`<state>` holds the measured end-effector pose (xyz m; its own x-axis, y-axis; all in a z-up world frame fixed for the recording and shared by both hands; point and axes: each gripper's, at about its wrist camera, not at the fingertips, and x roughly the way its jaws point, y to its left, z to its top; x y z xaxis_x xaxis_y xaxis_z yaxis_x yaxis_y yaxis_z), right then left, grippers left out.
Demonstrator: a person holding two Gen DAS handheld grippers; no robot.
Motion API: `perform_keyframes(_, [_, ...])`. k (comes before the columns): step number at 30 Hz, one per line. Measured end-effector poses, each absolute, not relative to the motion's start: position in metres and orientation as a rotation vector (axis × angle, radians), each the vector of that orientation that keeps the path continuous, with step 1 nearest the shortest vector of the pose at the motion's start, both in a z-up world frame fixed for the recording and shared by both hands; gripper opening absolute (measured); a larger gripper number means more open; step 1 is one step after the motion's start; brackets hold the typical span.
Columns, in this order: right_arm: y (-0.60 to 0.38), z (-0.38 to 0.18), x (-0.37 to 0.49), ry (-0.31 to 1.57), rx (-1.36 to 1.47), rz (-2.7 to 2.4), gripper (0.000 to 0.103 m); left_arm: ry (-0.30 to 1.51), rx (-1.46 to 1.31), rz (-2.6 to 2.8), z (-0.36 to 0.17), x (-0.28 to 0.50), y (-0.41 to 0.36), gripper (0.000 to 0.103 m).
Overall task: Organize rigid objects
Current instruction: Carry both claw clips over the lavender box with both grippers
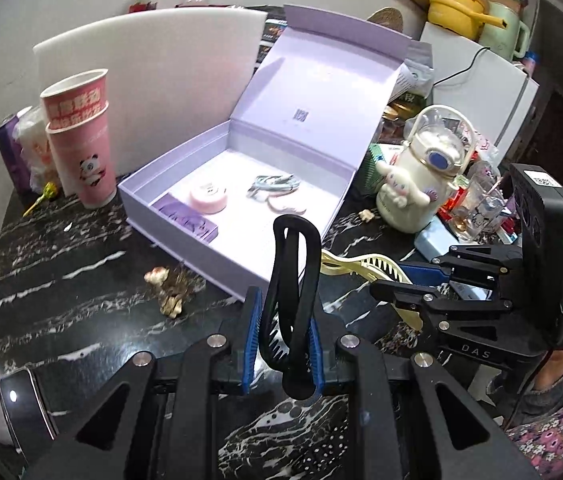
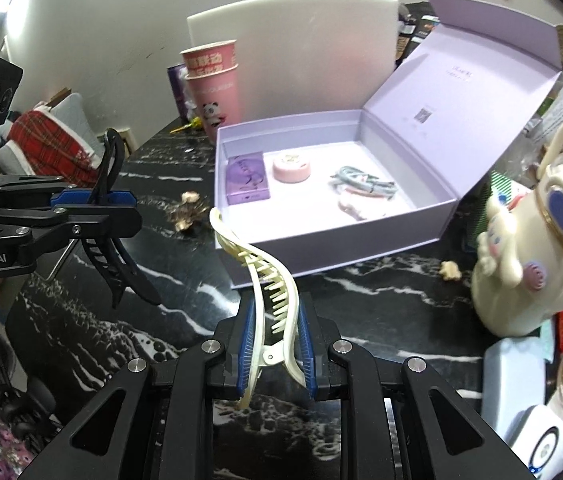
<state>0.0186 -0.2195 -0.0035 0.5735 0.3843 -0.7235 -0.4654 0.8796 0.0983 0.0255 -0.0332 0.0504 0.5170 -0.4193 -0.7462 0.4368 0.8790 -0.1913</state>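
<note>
Black plastic claw hair clip point(image 1: 293, 300) is pinched in left gripper point(image 1: 285, 344); cream toothed clip point(image 2: 269, 300) in right gripper point(image 2: 275, 344). Lilac open box point(image 2: 321, 256) apparently holds four items; both clips remain outside.

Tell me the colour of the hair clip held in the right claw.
Cream, pale yellowish hair clip; clearest in the right wrist view.

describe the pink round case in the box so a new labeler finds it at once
Find the open lilac box on the black marble table. On its floor, at the end away from the lid, the pink round case lies flat between a purple rectangular box and a tangle of hair ties. It is the only round, pink puck-shaped item in there.
</note>
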Motion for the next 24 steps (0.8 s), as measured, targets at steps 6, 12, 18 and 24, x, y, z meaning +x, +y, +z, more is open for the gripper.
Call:
perform_keyframes(6, [-0.228,0.006,0.023,0.808,-0.103,0.476,0.020,0.874,0.043,-0.541,0.060,0.032,-0.044,0.021])
perform_keyframes(12, [-0.234,0.015,0.029,0.792,-0.105,0.453,0.020,0.861,0.059,-0.563,0.067,0.042,-0.053,0.021])
perform_keyframes(18, [-0.238,0.018,0.040,0.787,-0.094,0.461,0.020,0.854,0.064,-0.566,0.071,0.055,-0.058,0.021])
perform_keyframes(24, [-0.237,0.015,0.058,0.800,-0.102,0.464,0.020,0.862,0.058,-0.563,0.069,0.071,-0.059,0.021])
